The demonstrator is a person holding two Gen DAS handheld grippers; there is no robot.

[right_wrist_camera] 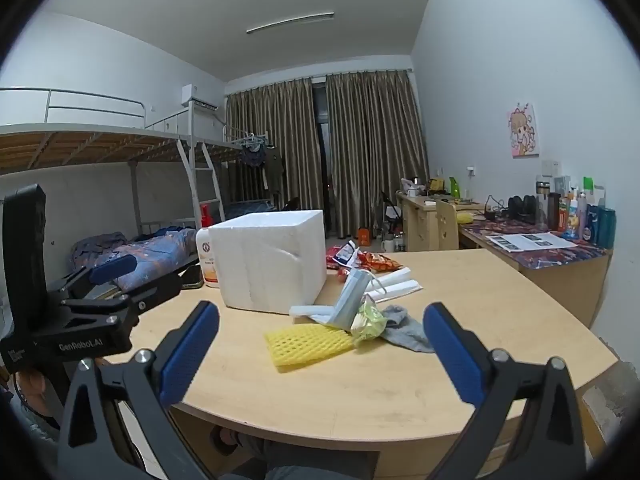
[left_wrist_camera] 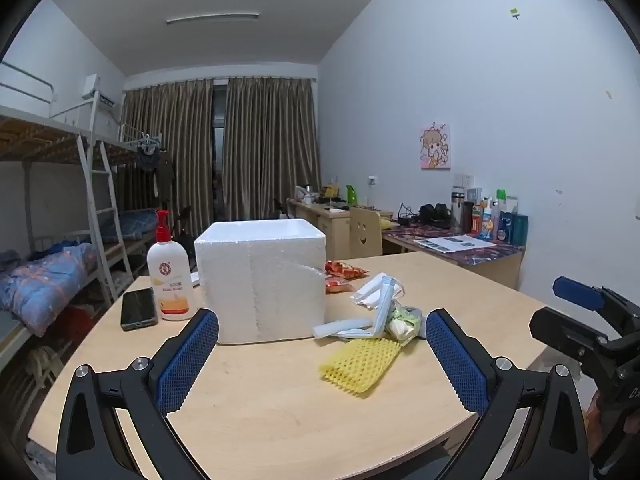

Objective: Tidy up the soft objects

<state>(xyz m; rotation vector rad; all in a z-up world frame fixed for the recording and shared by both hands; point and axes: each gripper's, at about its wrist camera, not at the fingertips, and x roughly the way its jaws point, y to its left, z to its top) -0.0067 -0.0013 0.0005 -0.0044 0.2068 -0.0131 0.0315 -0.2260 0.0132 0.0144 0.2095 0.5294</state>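
Both tools are hovering over the near edge of the counter [left_wrist_camera: 280,412] with nothing between their pads. The left tool [left_wrist_camera: 322,354] is standing wide; the right tool [right_wrist_camera: 321,346] is standing wide too. The soft objects are lying in a heap mid-counter, just right of the foam box [left_wrist_camera: 260,280]: a yellow foam net [right_wrist_camera: 306,344] nearest, a grey sock [right_wrist_camera: 404,330] at its right, snack packets [right_wrist_camera: 360,260] toward the far edge.
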